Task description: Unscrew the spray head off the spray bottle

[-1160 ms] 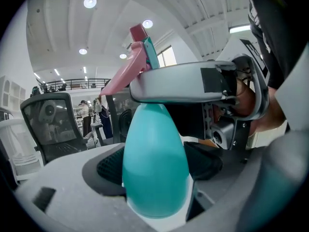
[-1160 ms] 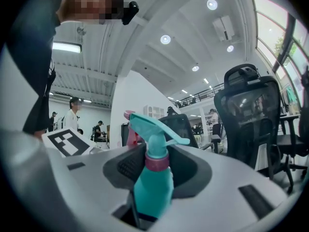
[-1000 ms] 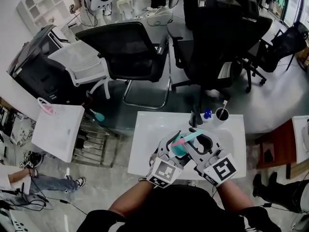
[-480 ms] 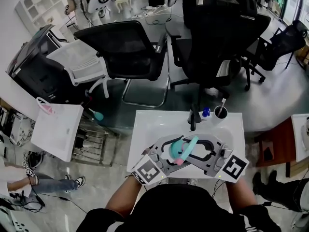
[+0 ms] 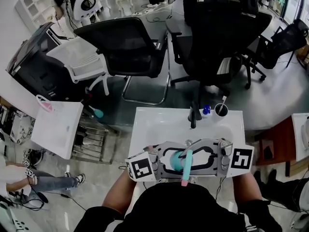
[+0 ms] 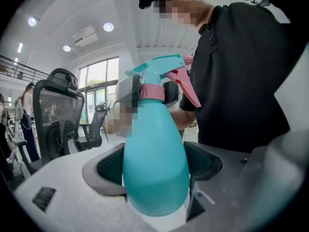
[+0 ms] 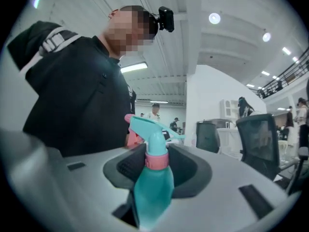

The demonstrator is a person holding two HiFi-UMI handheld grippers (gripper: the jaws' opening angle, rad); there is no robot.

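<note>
Your table (image 5: 149, 124) lies at twelve o'clock from your hands. Over its near edge the bottle (image 5: 176, 161) hangs between two facing grippers. Your left gripper (image 6: 155, 168), at nine o'clock of it, is clamped on the bottle's wide lower part. Your right gripper (image 7: 157, 164), at three o'clock, is clenched round the pink collar (image 6: 152, 92). The spray head (image 7: 145, 124) points to six o'clock, at your chest.

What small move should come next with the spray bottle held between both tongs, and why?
Probably twist the right tongs to start loosening the pink collar, keeping the left tongs steady. The left tongs clamp the spray bottle by its body, the right tongs grip the collar, and the spray head is not yet off.
</note>
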